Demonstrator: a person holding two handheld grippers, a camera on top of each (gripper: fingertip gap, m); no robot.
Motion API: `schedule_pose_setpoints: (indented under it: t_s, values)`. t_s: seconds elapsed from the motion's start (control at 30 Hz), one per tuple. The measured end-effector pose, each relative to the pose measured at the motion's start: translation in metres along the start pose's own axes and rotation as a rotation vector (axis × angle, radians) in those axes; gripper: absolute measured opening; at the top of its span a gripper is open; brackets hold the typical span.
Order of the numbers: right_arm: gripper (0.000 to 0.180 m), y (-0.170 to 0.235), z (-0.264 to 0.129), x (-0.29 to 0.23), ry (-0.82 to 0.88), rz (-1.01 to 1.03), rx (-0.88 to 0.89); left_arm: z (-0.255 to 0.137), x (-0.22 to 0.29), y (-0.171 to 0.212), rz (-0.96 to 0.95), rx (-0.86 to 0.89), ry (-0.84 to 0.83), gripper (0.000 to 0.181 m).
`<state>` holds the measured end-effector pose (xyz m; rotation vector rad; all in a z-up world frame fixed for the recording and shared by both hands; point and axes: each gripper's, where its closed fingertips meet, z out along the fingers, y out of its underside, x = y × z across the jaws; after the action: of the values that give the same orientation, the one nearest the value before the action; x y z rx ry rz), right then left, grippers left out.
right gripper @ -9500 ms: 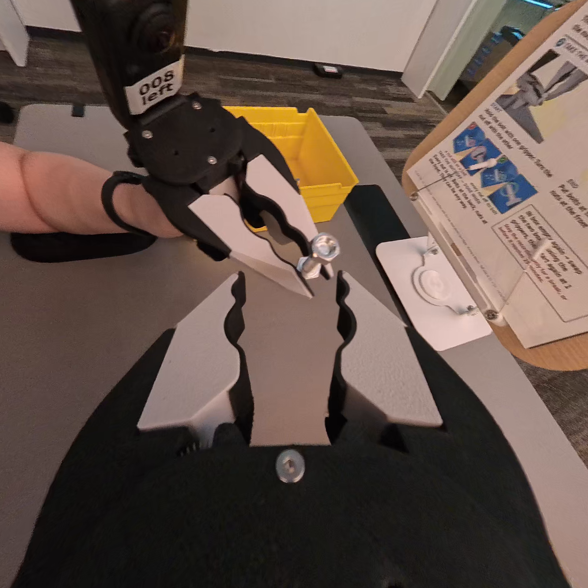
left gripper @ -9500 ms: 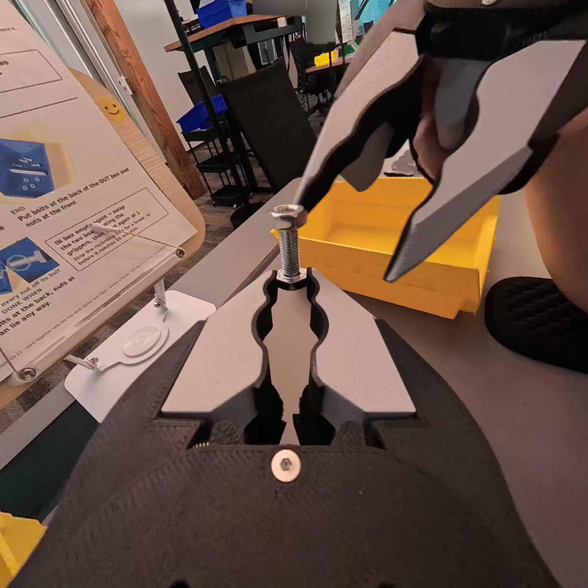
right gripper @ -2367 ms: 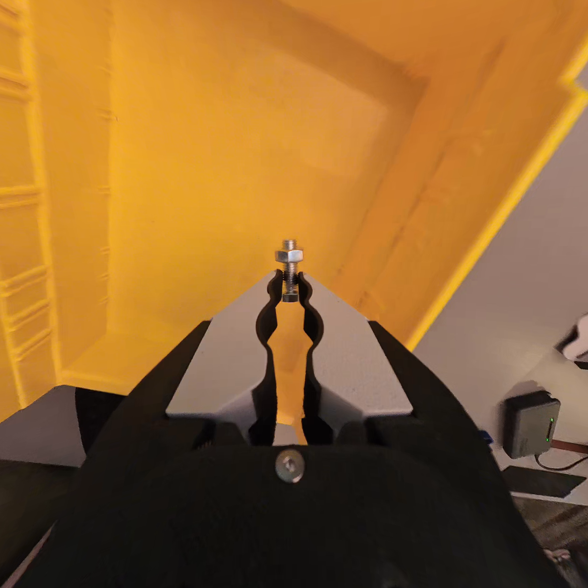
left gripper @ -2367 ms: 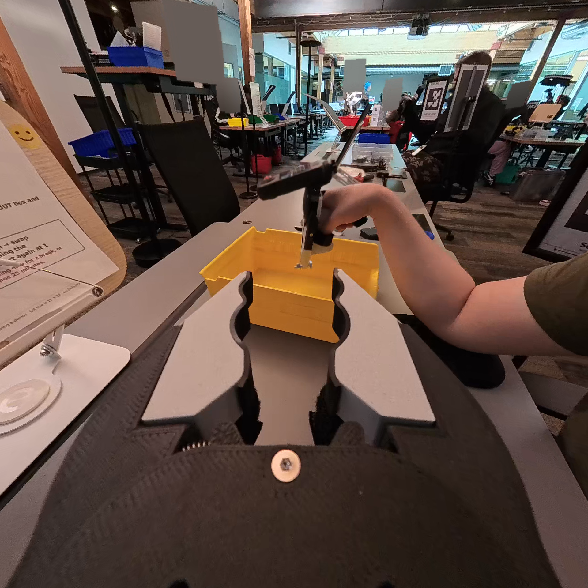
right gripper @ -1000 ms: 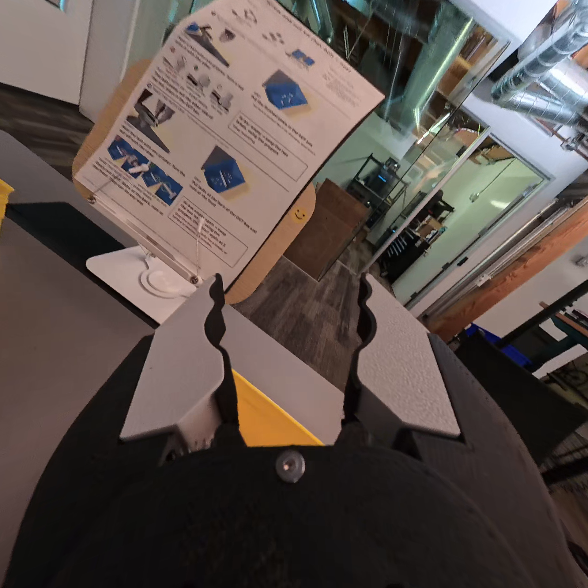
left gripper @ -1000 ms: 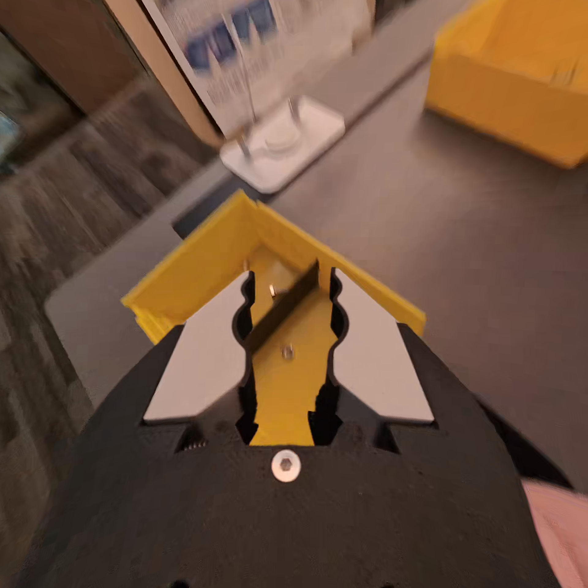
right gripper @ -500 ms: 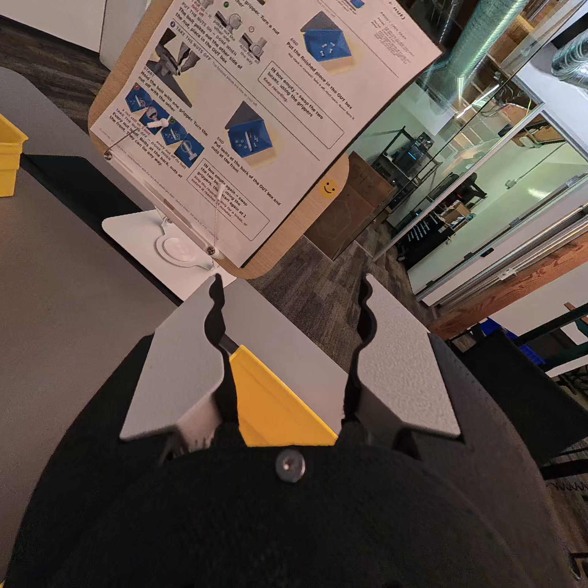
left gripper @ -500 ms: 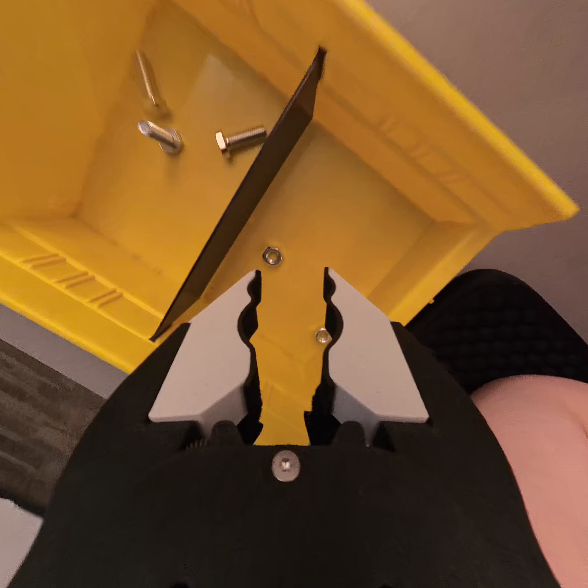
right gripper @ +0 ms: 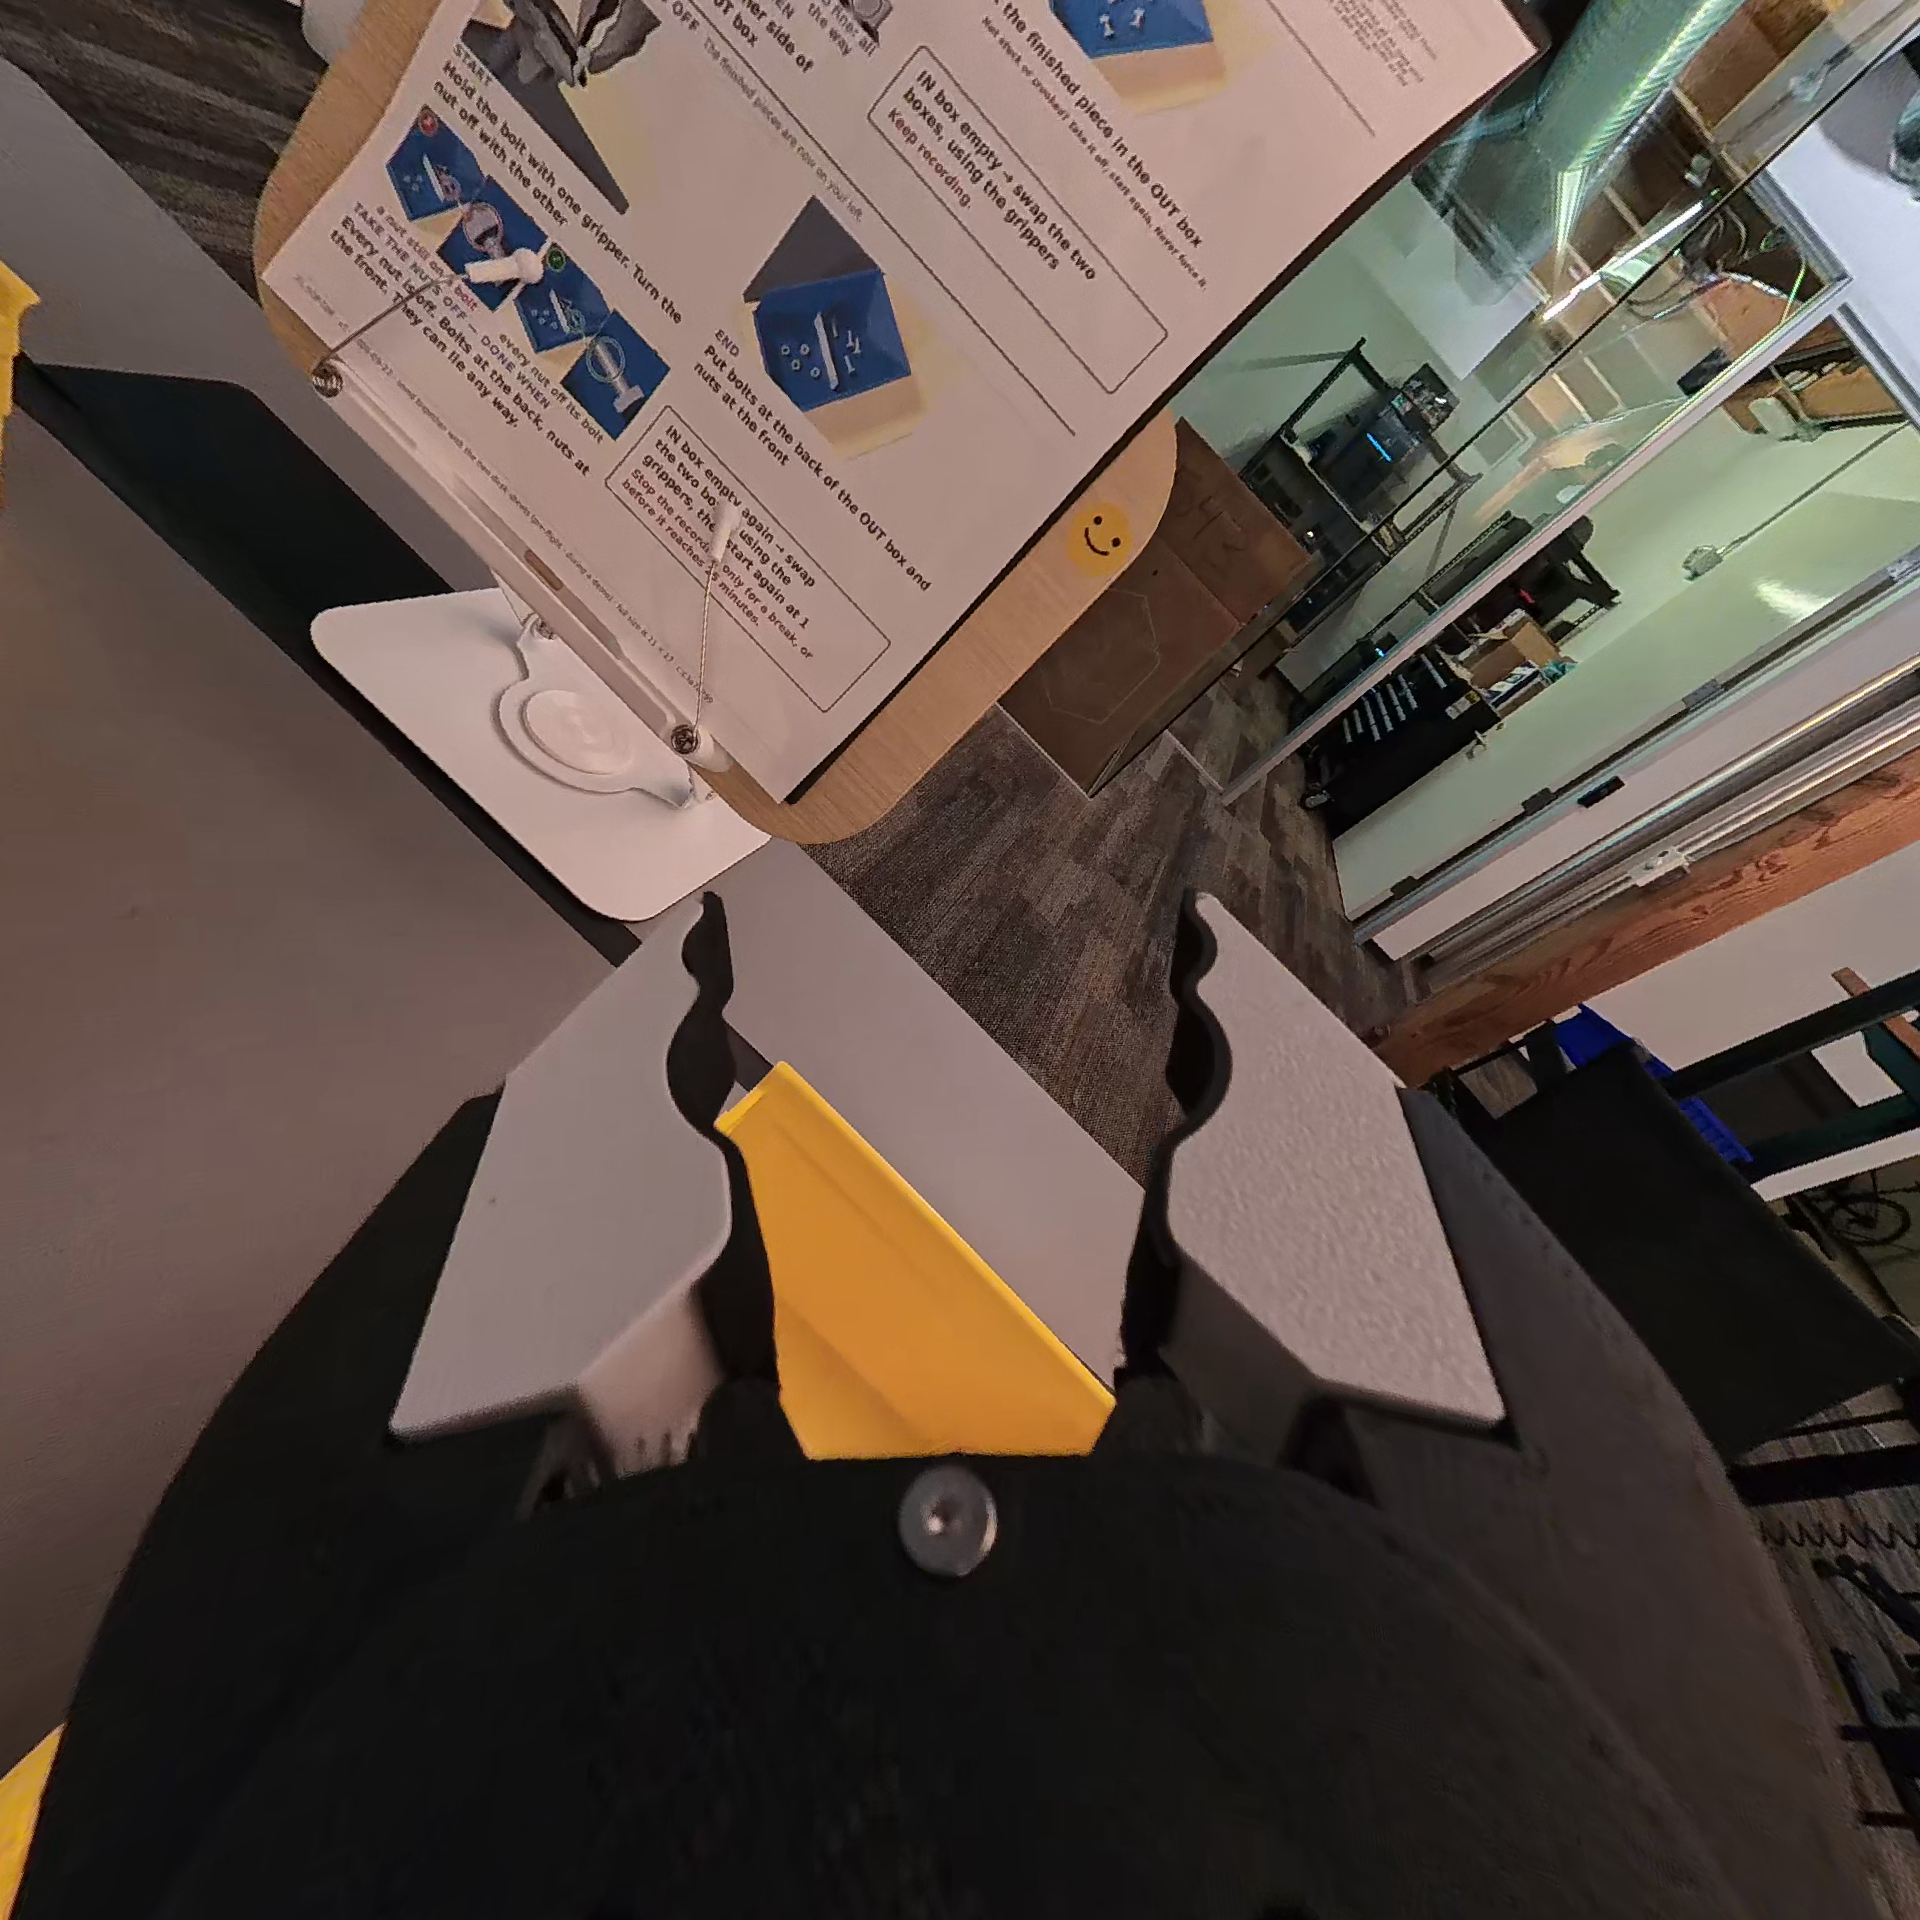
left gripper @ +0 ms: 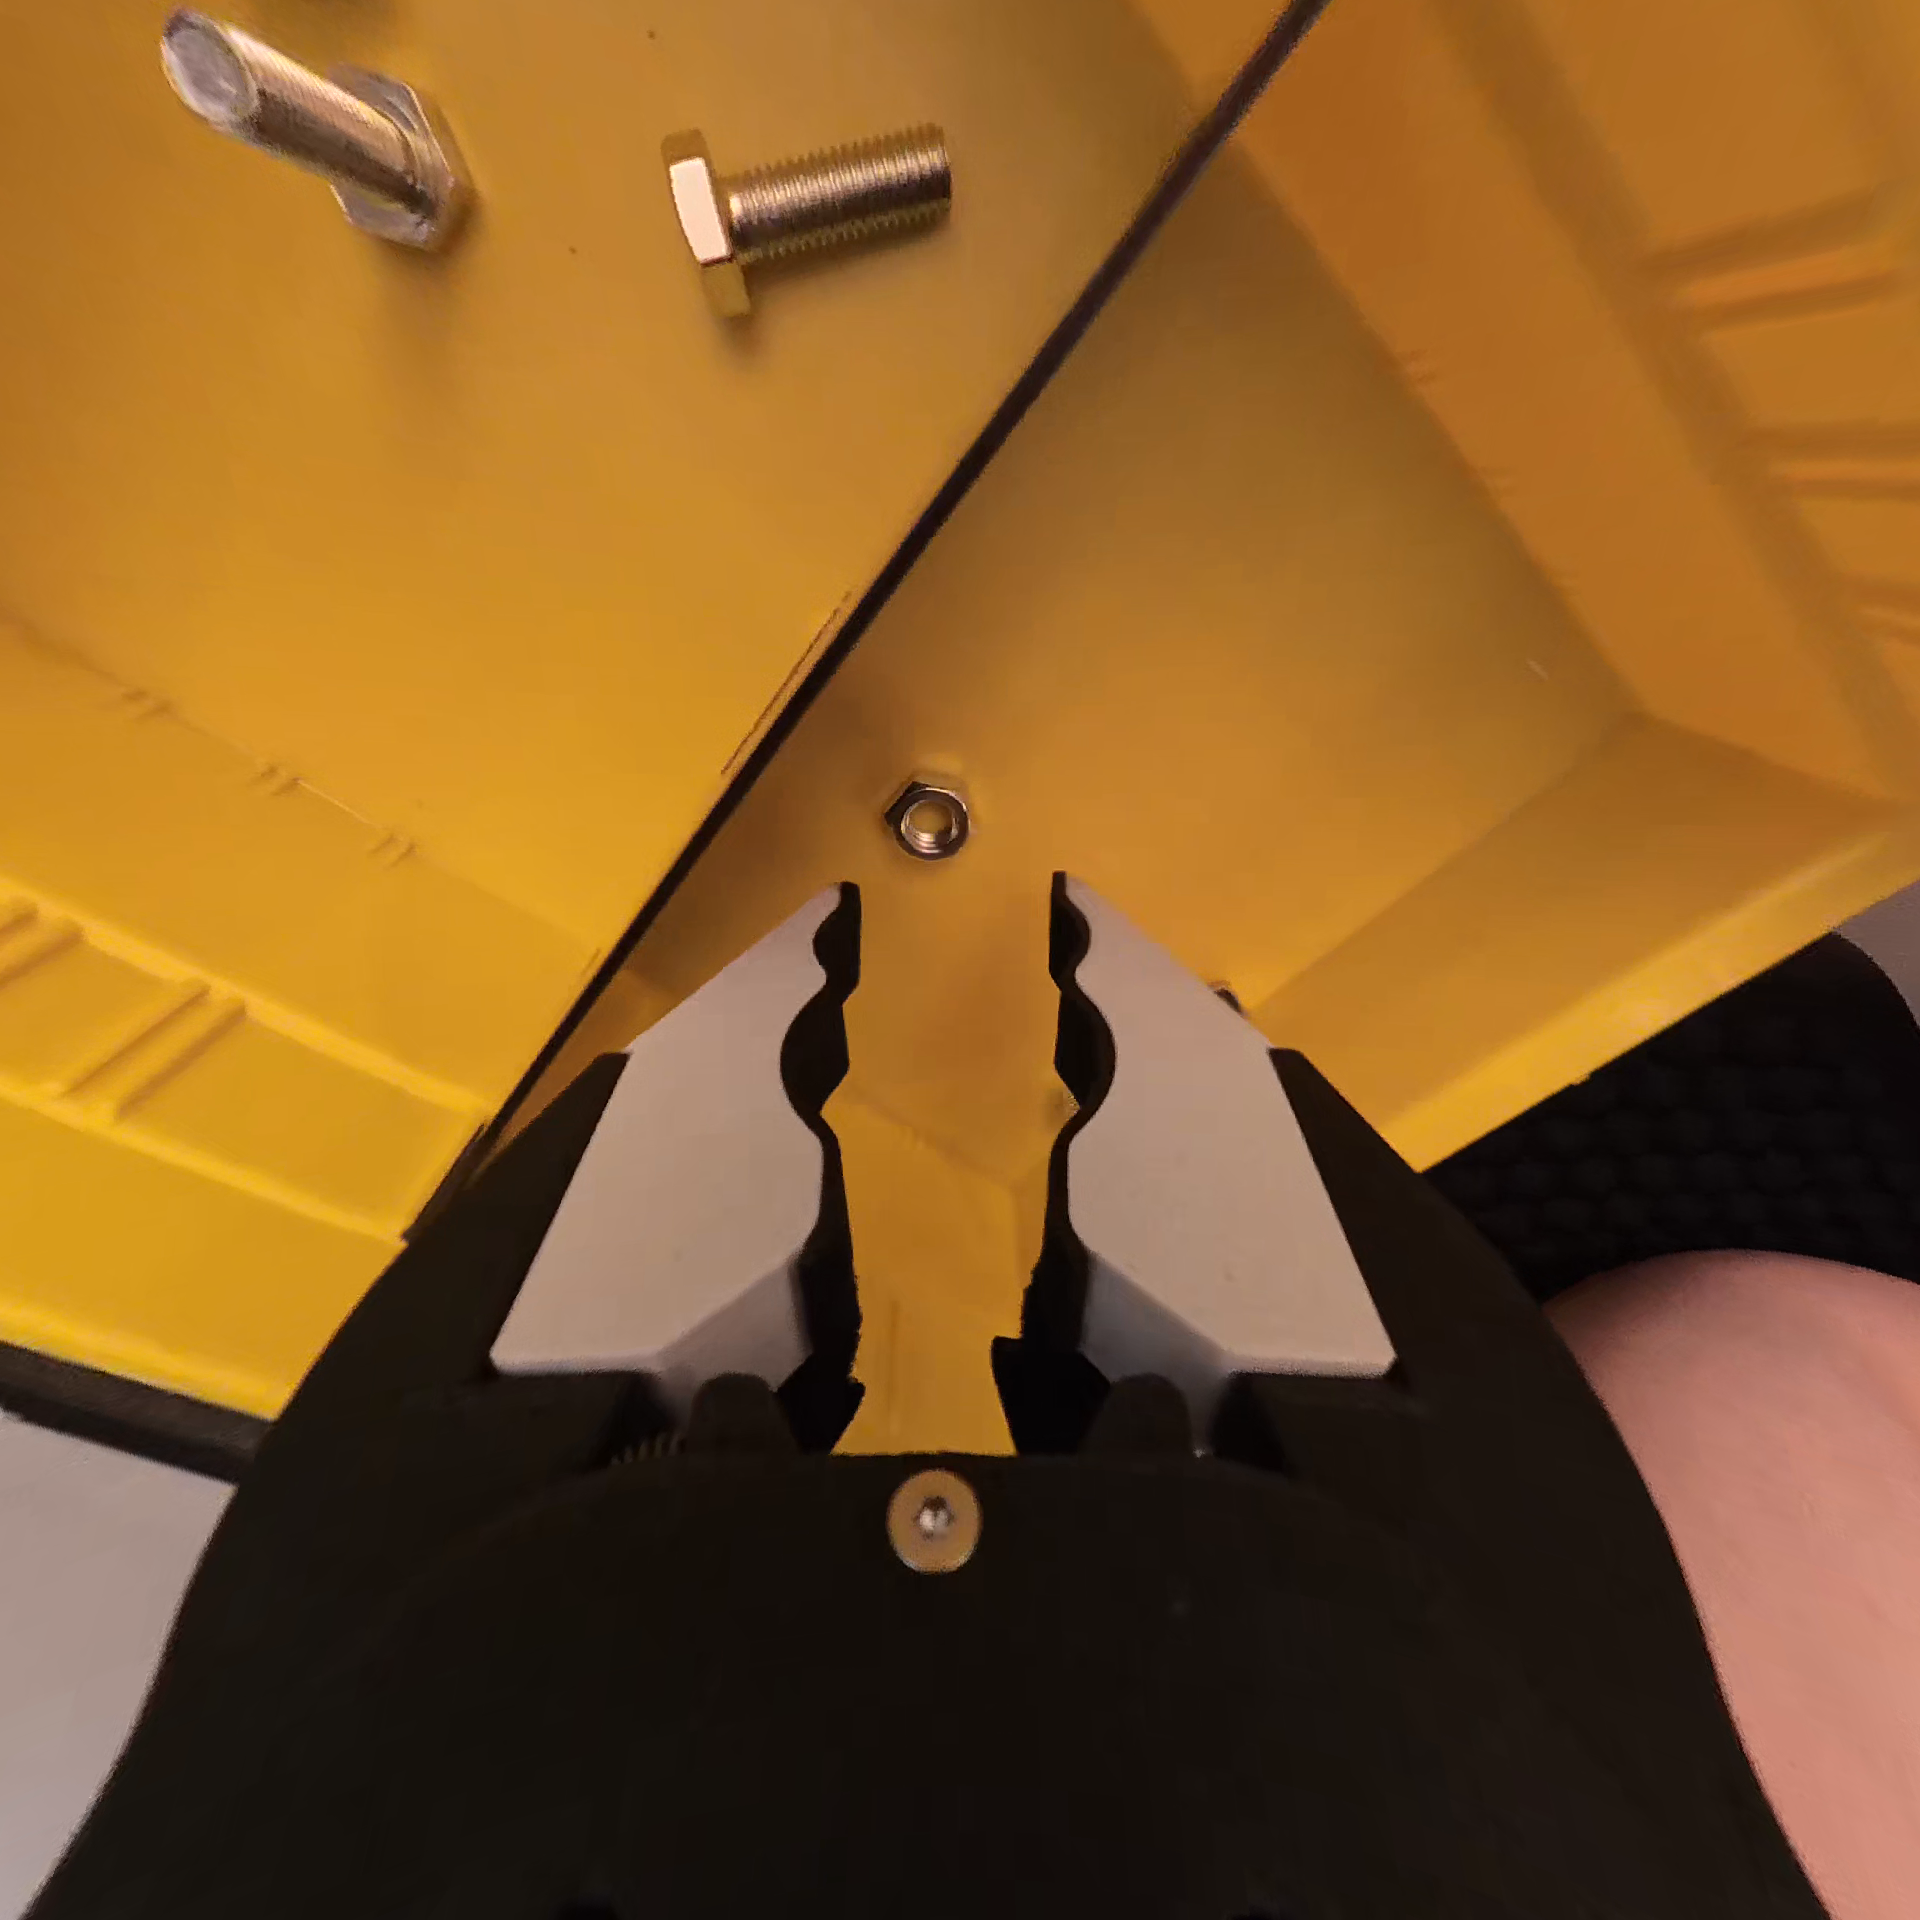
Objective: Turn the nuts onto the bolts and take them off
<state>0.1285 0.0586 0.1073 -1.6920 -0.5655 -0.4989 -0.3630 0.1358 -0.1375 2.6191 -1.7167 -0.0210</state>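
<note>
Hovering parted and empty, left tongs face a nut beside the black divider; right tongs gape wide, empty

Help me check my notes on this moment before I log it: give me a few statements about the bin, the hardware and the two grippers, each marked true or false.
1. The left gripper is open, with a loose nut lying just beyond its fingertips. True.
2. Two bolts lie on the same side of the black divider as that nut. False: they lie on the far side of the divider.
3. The right gripper is shut on a bolt. False: it is open and holds nothing.
4. The nut lies flat on the floor of the yellow bin, its hole facing up. True.
5. A nut is threaded on the nearer bolt. False: its thread is bare.
</note>
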Motion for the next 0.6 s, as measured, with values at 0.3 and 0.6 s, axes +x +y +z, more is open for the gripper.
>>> schedule_pose_setpoints:
  t_s: [0.3, 0.6]
  values:
    - [0.085, 0.0028, 0.0014, -0.0033, -0.01, -0.023, -0.016, 0.0096, -0.0049, 0.0006, 0.013, -0.062, -0.026, 0.036]
    - [0.085, 0.0057, 0.0028, -0.0069, -0.021, -0.047, -0.035, 0.0097, -0.0027, -0.0007, -0.003, -0.128, -0.057, 0.033]
